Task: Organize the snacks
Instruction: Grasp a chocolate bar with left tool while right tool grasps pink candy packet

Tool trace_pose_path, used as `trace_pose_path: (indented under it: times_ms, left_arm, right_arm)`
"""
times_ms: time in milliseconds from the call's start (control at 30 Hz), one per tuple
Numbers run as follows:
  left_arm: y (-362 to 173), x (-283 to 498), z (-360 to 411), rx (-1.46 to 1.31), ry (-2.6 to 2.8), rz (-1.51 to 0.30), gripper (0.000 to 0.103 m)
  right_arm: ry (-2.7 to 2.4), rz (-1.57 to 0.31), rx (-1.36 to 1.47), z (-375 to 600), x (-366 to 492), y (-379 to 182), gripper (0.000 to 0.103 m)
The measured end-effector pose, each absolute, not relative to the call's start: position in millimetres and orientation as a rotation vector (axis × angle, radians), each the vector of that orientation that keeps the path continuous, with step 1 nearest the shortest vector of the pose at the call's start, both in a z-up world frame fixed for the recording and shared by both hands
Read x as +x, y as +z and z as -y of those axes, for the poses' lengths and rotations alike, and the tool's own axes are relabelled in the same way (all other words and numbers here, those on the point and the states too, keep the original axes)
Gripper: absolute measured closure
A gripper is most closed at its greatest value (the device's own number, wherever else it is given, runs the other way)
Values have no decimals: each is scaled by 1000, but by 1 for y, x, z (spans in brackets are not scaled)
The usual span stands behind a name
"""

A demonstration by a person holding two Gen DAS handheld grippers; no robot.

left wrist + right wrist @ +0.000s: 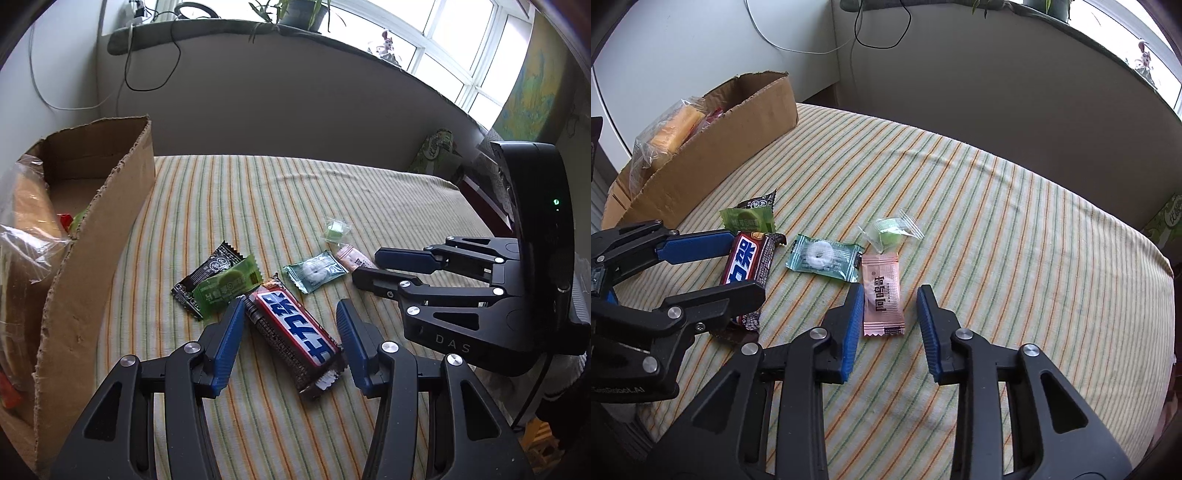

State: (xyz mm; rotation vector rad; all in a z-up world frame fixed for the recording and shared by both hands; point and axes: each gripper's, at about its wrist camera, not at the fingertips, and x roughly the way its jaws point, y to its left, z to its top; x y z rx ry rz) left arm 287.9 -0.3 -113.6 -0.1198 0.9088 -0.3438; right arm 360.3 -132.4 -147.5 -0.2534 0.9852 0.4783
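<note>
A red, white and blue chocolate bar [295, 328] lies on the striped cloth between the fingers of my open left gripper [290, 308]; it also shows in the right wrist view [748, 262]. My right gripper [888, 295] is open around a pink sachet [882, 295], also seen in the left wrist view [352, 258]. A green snack pack [227, 286] overlaps a black pack [207, 269]. A teal ring-candy pack [822, 256] and a clear green candy [890, 230] lie nearby.
A torn cardboard box [92, 236] stands at the left, holding a bagged yellow snack [670, 131] and other packs. The striped cloth [997, 221] covers the table. A wall with hanging cables and a windowsill with plants lies behind.
</note>
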Motion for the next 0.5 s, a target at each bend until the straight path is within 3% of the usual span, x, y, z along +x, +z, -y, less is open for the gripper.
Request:
trace_pose_path:
  times_ms: [367, 500]
  left_arm:
    - [-123, 290, 14, -15, -340, -918, 67]
    - [-123, 293, 12, -14, -348, -919, 76]
  right_arm:
    - [480, -973, -302, 130, 361, -148, 72]
    - [472, -971, -319, 127, 358, -147, 82]
